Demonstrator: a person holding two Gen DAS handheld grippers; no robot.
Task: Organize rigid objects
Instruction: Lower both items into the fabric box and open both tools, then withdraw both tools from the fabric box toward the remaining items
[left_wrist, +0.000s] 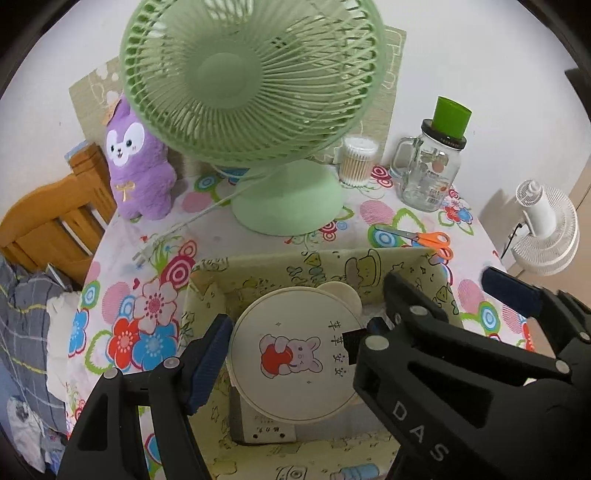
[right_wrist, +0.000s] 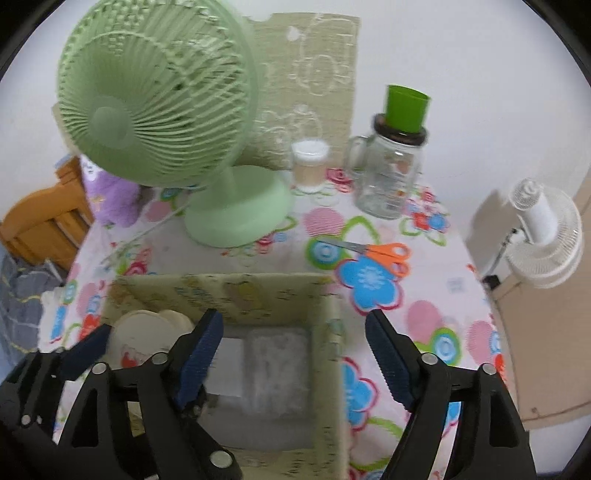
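Scissors (right_wrist: 373, 252) and green fan (right_wrist: 155, 96) crowd the counter (right_wrist: 436, 295) behind my box (right_wrist: 221, 288); both tools, left (left_wrist: 295, 354) and right (right_wrist: 291, 354), gape wide, empty.

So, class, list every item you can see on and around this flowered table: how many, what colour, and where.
Desk fan: one, green, back of table.
Plush toy: one, purple, left of fan.
Swab tub: one, clear, right of fan base.
Glass jar: one, clear, back right.
Cup: one, green, on jar.
Scissors: one, orange handles, behind box.
Box: one, pale printed, table front.
Round case: one, cream, in box.
Small fan: one, white, right of table.
Left gripper: fingers open around case.
Right gripper: fingers open over box.
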